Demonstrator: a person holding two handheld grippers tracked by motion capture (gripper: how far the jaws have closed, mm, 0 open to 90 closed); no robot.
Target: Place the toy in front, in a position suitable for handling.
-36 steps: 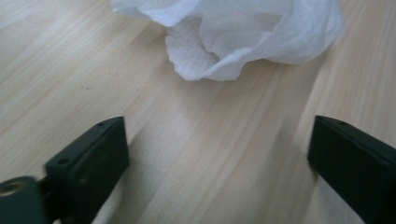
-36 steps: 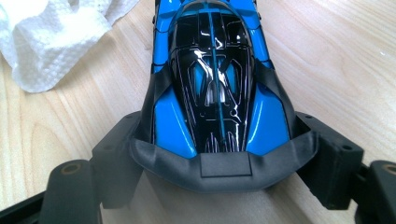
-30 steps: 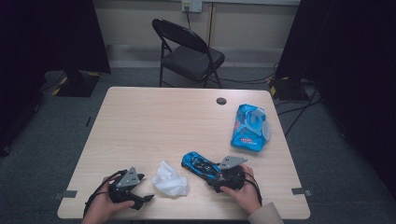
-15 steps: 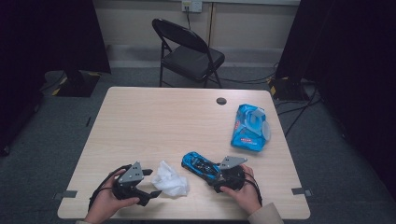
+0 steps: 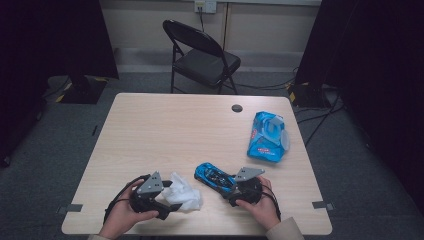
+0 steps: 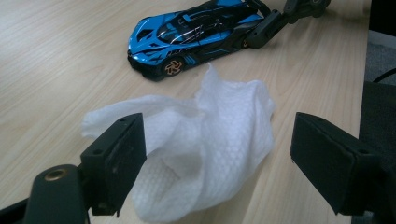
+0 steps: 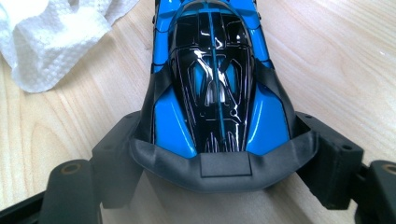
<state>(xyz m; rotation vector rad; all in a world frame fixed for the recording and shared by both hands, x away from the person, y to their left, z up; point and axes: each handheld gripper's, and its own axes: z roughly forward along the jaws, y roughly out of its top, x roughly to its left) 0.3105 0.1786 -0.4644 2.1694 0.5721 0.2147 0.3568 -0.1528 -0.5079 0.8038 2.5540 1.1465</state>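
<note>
While right tongs (image 7: 224, 154) clamp blue toy car (image 7: 217, 70), left tongs (image 6: 219, 168) gape wide around white wipe (image 6: 205, 140); no legible writing.

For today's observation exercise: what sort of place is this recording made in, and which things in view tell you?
Probably a recording room or lab set-up, not a home: dark curtains at the sides, a lone folding chair beyond a bare wooden table, and loose cables across grey carpet.

one blue toy car (image 5: 214, 176), one white tissue (image 5: 183, 192), one blue wipes pack (image 5: 266, 137), one folding chair (image 5: 202, 54), one table (image 5: 165, 130)
</note>
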